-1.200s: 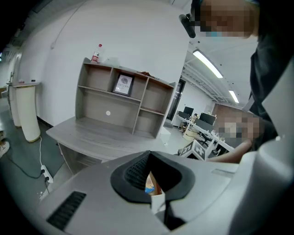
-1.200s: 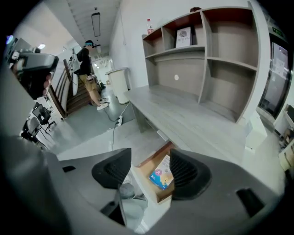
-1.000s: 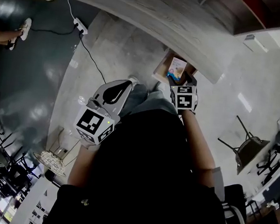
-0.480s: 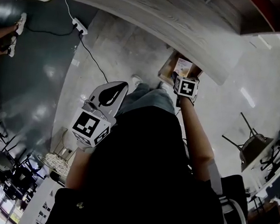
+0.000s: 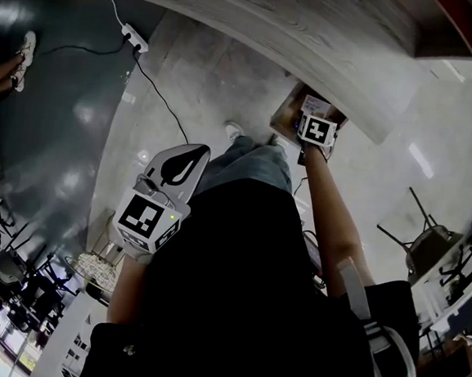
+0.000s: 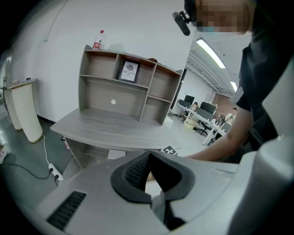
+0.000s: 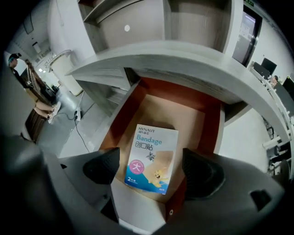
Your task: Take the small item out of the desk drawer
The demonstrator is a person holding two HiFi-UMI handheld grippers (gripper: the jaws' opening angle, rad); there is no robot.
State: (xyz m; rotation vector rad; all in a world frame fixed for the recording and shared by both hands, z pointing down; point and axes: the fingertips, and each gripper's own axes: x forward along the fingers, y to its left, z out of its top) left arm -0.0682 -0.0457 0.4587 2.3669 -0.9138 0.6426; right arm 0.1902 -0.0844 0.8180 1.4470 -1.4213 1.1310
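The drawer (image 7: 177,110) stands pulled out from under the grey wood-grain surface (image 7: 183,62), its side walls reddish brown and its floor pale. The bandage box (image 7: 154,142), white and blue with "Bandage" printed on its face, lies flat and face up on the drawer's floor. It sits toward the drawer's front end, slightly skewed, with bare floor between it and the drawer's back. The right gripper (image 7: 150,164) hangs over the drawer's front and points steeply down into it. Its jaws have just been opening and now stand spread wide. The box shows between them, one dark pad to either side of it, and neither pad presses on it. In the head view the marker cube (image 5: 316,131) of this gripper sits right at the drawer's opening, at the end of the person's outstretched forearm (image 5: 326,212). The left gripper (image 6: 148,155) is held well apart from the drawer, on the far side of the person's body, with its jaws pressed together at the tips and nothing between them. Its view looks across at the shelf unit (image 6: 105,94) that rises from the surface above the drawer, with a framed picture (image 6: 129,72) in one compartment and a bottle (image 6: 97,40) on top. A white power strip (image 5: 134,37) with its cable lies on the floor, well away from the drawer.
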